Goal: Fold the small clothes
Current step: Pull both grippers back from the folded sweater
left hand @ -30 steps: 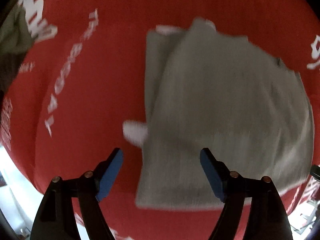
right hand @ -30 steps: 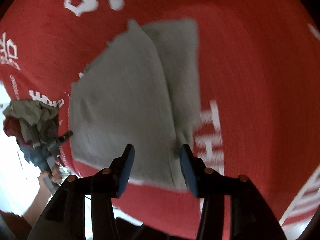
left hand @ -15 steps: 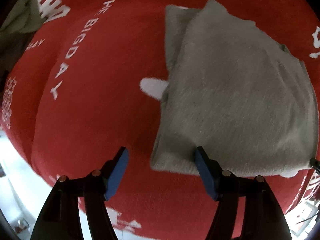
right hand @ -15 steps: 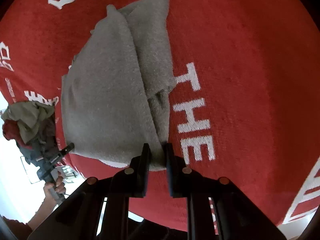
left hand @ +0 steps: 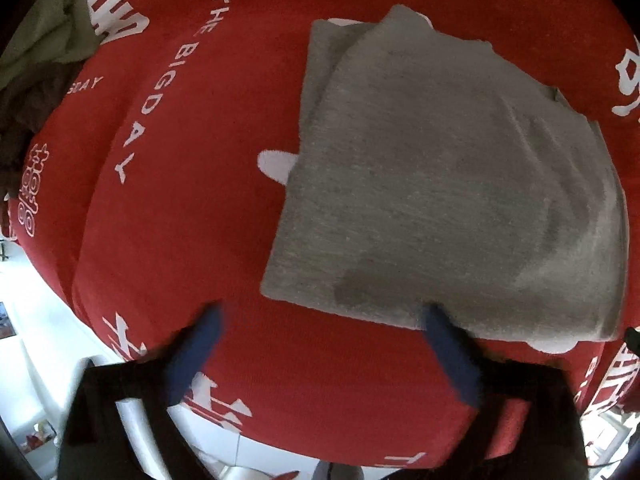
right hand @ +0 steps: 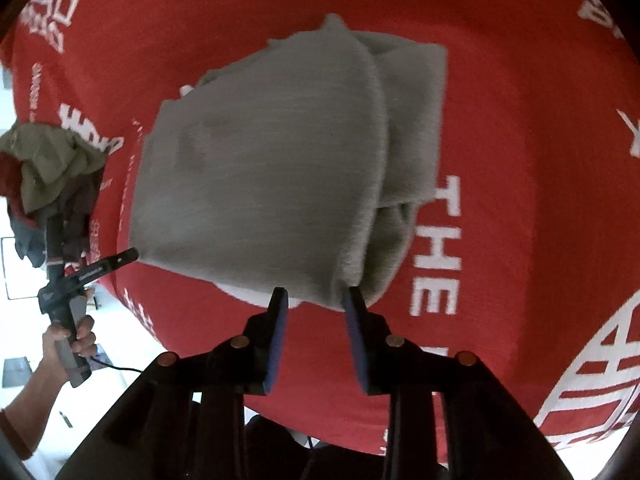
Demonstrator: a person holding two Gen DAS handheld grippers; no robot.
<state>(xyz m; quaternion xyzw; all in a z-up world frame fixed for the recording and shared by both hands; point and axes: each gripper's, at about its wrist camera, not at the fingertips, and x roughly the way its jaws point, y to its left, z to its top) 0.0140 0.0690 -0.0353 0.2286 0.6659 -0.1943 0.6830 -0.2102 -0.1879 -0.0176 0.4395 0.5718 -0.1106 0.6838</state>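
1. Right gripper [right hand: 314, 302]: 0.5 s ago its blue-padded jaws were pinched on the near corner of the folded grey knit garment [right hand: 260, 168]; now they stand apart, a moderate gap, holding nothing. The cloth's near edge sits just past the fingertips, possibly brushing the right pad [right hand: 356, 312]; cannot tell if it touches.
2. Left gripper [left hand: 320, 332]: jaws wide, empty, motion-blurred. Its right pad [left hand: 448, 348] sits at the garment's near hem, same as 0.5 s ago; the left pad [left hand: 200, 340] is over bare cloth.
3. Folded grey knit garment [left hand: 460, 184]: lies flat on the red printed tablecloth [left hand: 180, 240], close to the tabletop's near edge. Top layer covers most of it, with a narrower under-layer sticking out along one side. A white tab [left hand: 276, 166] pokes out from the side.
4. Meaning: the right side has released, so this fold looks laid down. Judgement: garment is near done; it may need one more fold or a smoothing, or it gets set aside.
5. Far: pile of unfolded olive and dark clothes [left hand: 44, 60] at the far-left corner of the tabletop, well apart from the grey piece. Likely more to fold.
6. Right view also shows the person's left hand [right hand: 70, 340] gripping the other tool's handle at the near-left edge.
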